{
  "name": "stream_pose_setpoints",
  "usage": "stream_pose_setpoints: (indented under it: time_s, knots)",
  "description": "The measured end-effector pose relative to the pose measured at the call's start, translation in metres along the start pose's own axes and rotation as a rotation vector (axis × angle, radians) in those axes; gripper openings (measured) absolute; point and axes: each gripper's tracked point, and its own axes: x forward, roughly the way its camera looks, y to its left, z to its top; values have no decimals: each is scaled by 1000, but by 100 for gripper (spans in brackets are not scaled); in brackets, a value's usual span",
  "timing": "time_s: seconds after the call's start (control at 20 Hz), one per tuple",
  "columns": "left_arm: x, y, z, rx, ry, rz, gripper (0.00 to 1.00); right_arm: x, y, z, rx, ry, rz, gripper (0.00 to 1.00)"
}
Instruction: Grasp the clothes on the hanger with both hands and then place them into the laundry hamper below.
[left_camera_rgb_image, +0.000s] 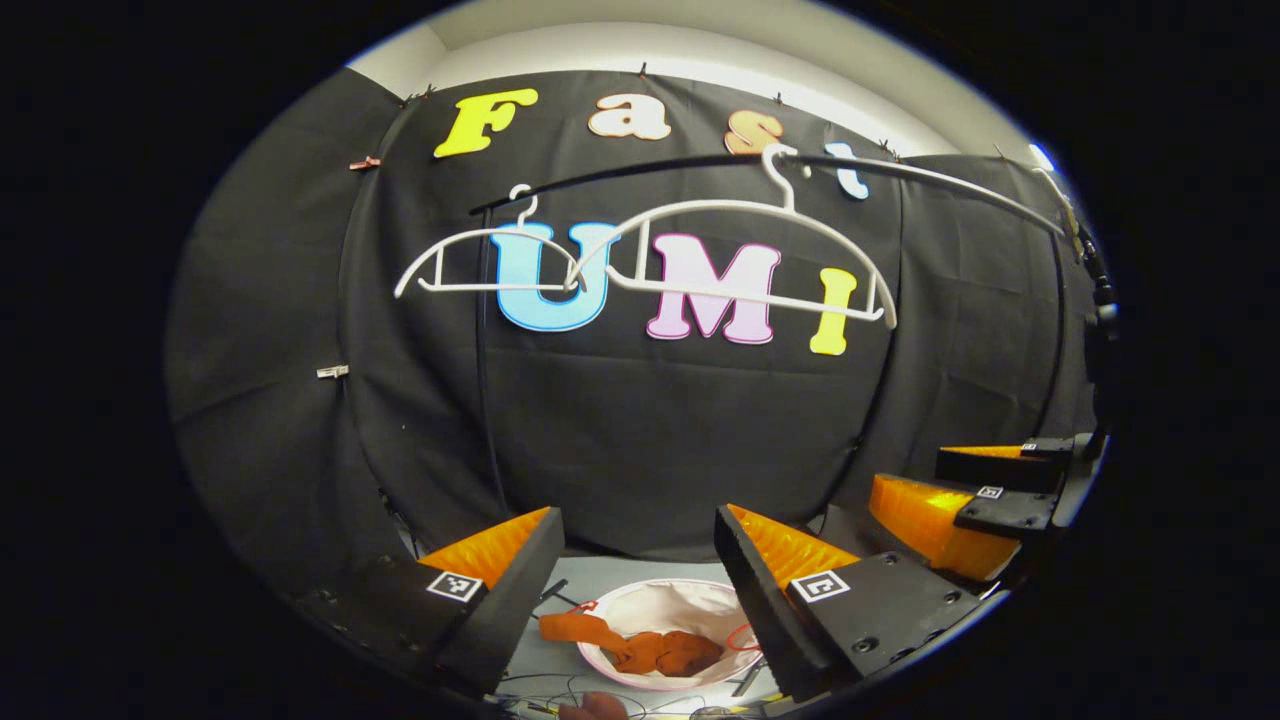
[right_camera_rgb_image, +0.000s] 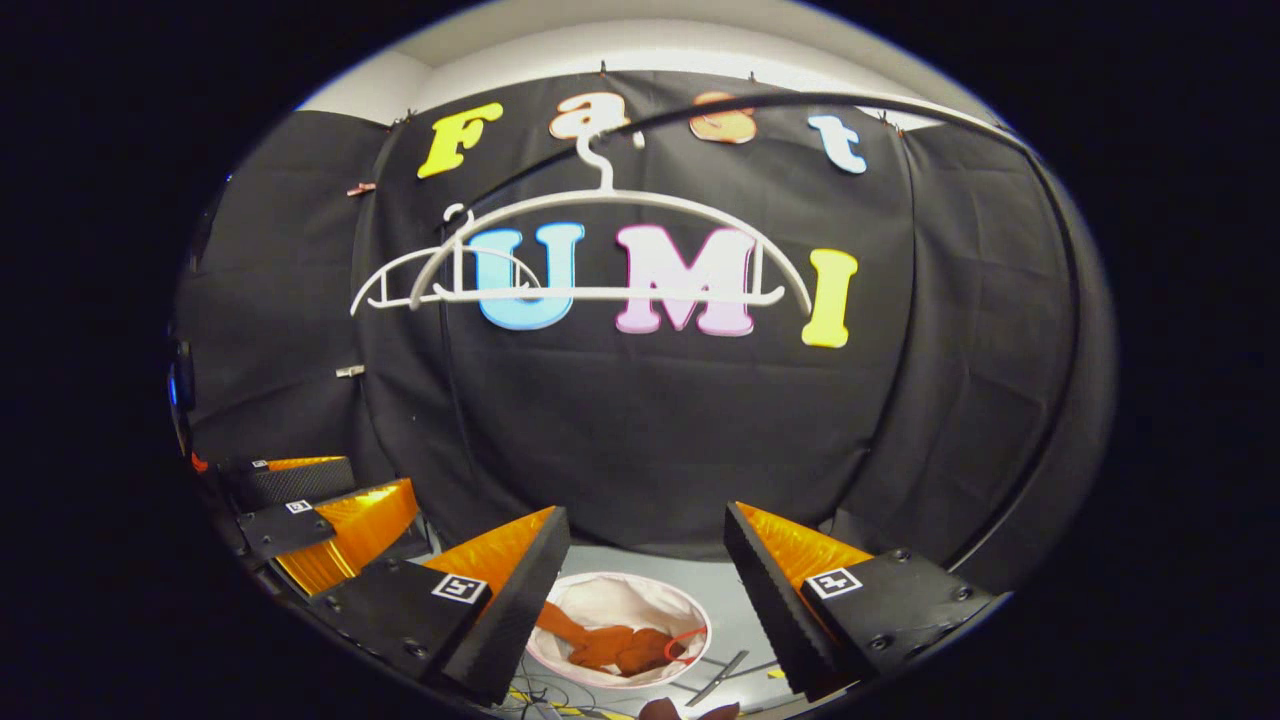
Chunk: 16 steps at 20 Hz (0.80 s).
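Note:
Two bare white hangers (left_camera_rgb_image: 745, 255) (right_camera_rgb_image: 610, 250) hang from a dark rail (left_camera_rgb_image: 900, 170) high on the booth wall. Down on the floor stands a round white laundry hamper (left_camera_rgb_image: 690, 597) (right_camera_rgb_image: 640, 597). An orange-brown garment (left_camera_rgb_image: 650, 648) (right_camera_rgb_image: 610, 645) lies in it, one end draped over the left rim. My left gripper (left_camera_rgb_image: 636, 530) is open, high above the hamper, nothing between its fingers. My right gripper (right_camera_rgb_image: 646, 530) is open and empty too, at a similar height. In the left gripper view the right gripper (left_camera_rgb_image: 975, 500) shows at right; in the right gripper view the left gripper (right_camera_rgb_image: 320, 515) shows at left.
Black cloth walls close in the booth on three sides. Thin cables (left_camera_rgb_image: 555, 592) and a dark strip (right_camera_rgb_image: 722, 675) lie on the grey floor (right_camera_rgb_image: 730, 590) around the hamper. Small clips (left_camera_rgb_image: 333, 371) are pinned to the left cloth.

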Motion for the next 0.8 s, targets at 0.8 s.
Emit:
stream_pose_setpoints:
  time_s: [0.8]
  knots:
    - [-114,-19,128,27,-292,84,92,-101,-25,139,4,-348,-26,100]
